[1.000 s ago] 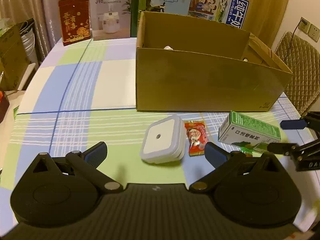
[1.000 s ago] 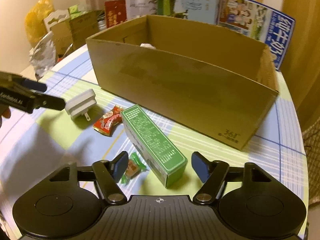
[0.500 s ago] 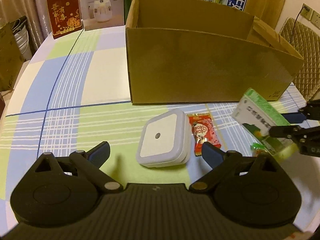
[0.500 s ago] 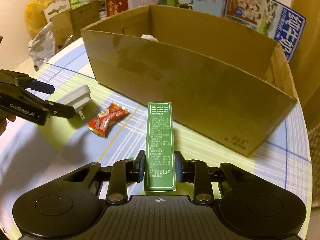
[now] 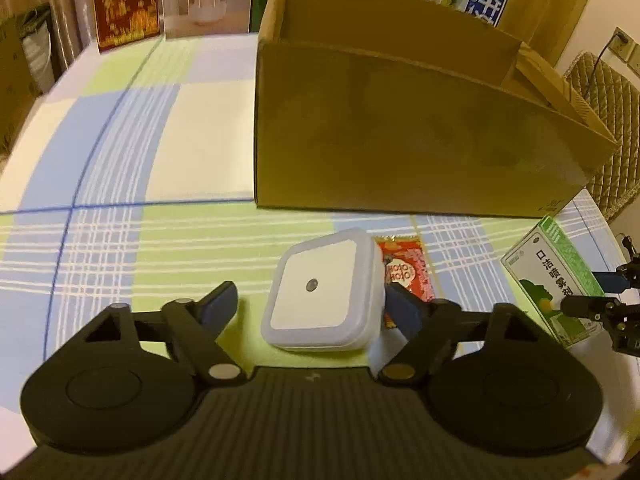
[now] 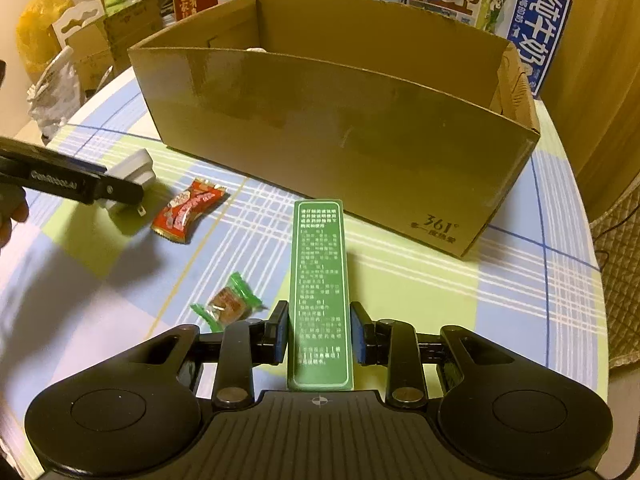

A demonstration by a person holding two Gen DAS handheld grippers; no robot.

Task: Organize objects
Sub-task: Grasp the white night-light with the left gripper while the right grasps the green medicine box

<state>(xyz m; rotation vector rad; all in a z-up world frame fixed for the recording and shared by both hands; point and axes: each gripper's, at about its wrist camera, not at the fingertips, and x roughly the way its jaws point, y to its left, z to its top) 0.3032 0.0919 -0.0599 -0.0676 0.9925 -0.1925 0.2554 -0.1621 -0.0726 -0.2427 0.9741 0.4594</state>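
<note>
the green box (image 6: 319, 292) sits pinched between the pads of the right tool (image 6: 319, 334), gripped across its narrow sides near the end closest to the camera, so its length points straight at the cardboard box (image 6: 340, 136). it looks raised off the tabletop (image 6: 420, 284), though how far cannot be told. held this way, it can likely go over the near wall of the cardboard box and drop in lengthwise.

nearer the left end of the cardboard box, the white night light (image 5: 324, 296) lies face up, plug prongs toward the tabletop. the left tool (image 5: 310, 302) is spread around it, one finger just touching its right edge, the other apart on the left; the flat square body suits a squeeze across its sides.

the red candy packet (image 6: 188, 210) lies just beside the night light, in front of the cardboard box. the green-wrapped candy (image 6: 228, 304) lies farther out from it, just left of the green box.
</note>
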